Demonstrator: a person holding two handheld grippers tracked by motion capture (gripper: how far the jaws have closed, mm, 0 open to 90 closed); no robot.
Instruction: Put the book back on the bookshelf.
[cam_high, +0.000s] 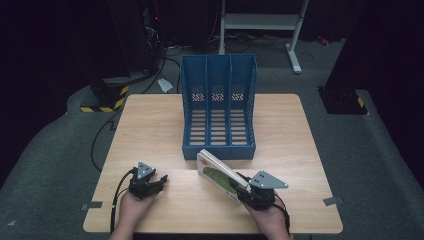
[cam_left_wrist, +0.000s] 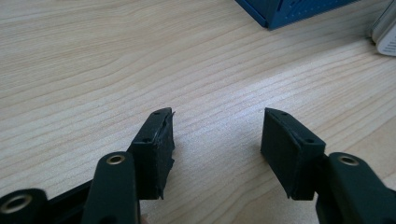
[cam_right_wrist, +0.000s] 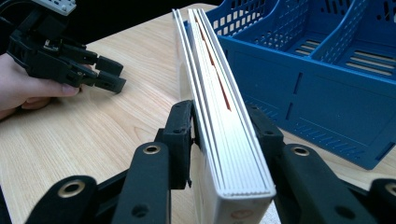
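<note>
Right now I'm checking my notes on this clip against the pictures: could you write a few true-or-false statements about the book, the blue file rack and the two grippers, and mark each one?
1. The right gripper is clamped on a thin white book held on edge. True.
2. The blue plastic three-slot file rack already holds the book. False: its slots show nothing inside, and the book is in front of the rack, above the light wooden table.
3. The left gripper has nothing between its jaws. True.
4. The left gripper grips the rack's front wall. False: it sits apart from the rack, near the table's front edge.
5. The rack stands on the floor. False: it stands on the table.
</note>
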